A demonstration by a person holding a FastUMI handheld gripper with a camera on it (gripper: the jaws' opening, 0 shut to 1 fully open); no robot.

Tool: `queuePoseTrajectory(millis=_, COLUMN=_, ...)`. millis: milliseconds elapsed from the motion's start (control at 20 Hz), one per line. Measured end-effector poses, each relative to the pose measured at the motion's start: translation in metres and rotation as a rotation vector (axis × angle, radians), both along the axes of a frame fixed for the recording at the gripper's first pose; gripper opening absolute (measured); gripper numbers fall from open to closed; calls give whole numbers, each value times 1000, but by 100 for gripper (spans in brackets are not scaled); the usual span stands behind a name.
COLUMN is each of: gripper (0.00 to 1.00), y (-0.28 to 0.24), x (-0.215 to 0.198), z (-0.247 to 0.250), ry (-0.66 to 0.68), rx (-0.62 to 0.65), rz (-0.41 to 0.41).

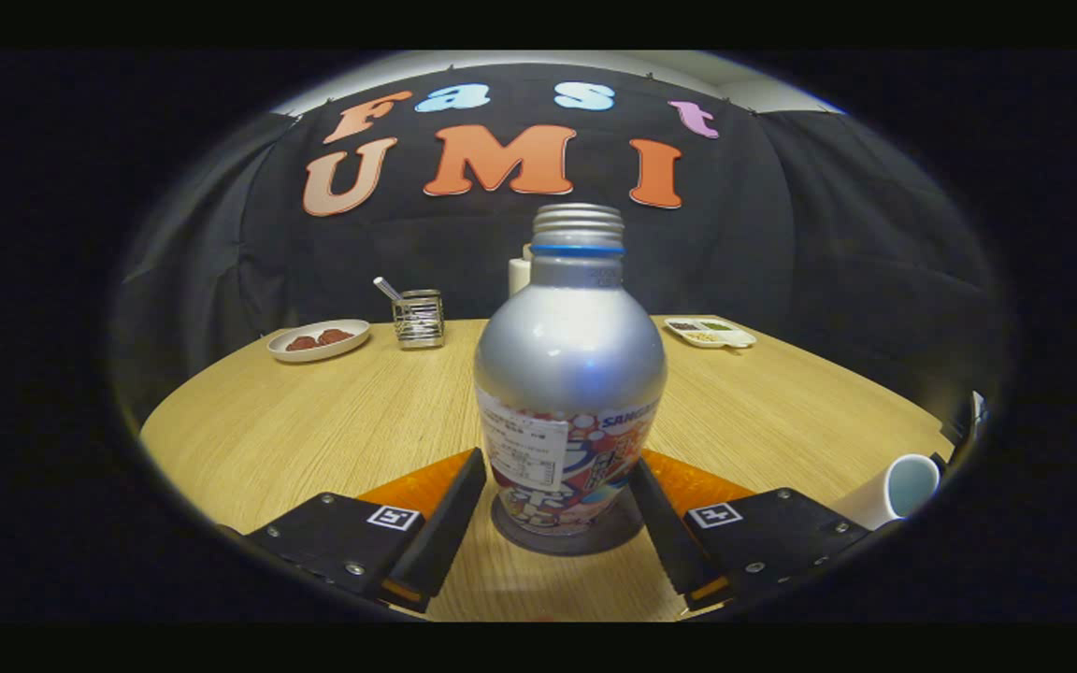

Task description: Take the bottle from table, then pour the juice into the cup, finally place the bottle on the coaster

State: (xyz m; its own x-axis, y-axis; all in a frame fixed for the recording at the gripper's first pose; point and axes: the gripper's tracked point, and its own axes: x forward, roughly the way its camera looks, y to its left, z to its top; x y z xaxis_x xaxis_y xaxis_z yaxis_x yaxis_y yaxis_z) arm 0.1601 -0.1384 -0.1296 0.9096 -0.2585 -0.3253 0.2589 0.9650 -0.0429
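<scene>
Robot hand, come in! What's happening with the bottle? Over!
Gripper open, fingers either side of bottle. Bottle upright on coaster. Nothing blocking. Over.

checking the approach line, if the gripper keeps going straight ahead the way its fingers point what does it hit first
The silver bottle, upright on the dark coaster between the open gripper fingers. Both fingers look just clear of its sides, though contact is hard to judge.
</scene>
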Motion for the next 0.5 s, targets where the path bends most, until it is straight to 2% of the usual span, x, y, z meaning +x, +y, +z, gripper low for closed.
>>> queuePoseTrajectory(millis=200, gripper=97, y=12, x=-47, z=27, ry=-54, rx=14, rz=4)
queuePoseTrajectory(millis=500, gripper=97, y=52, x=-118, z=117, ry=-280, rx=55, rz=90)
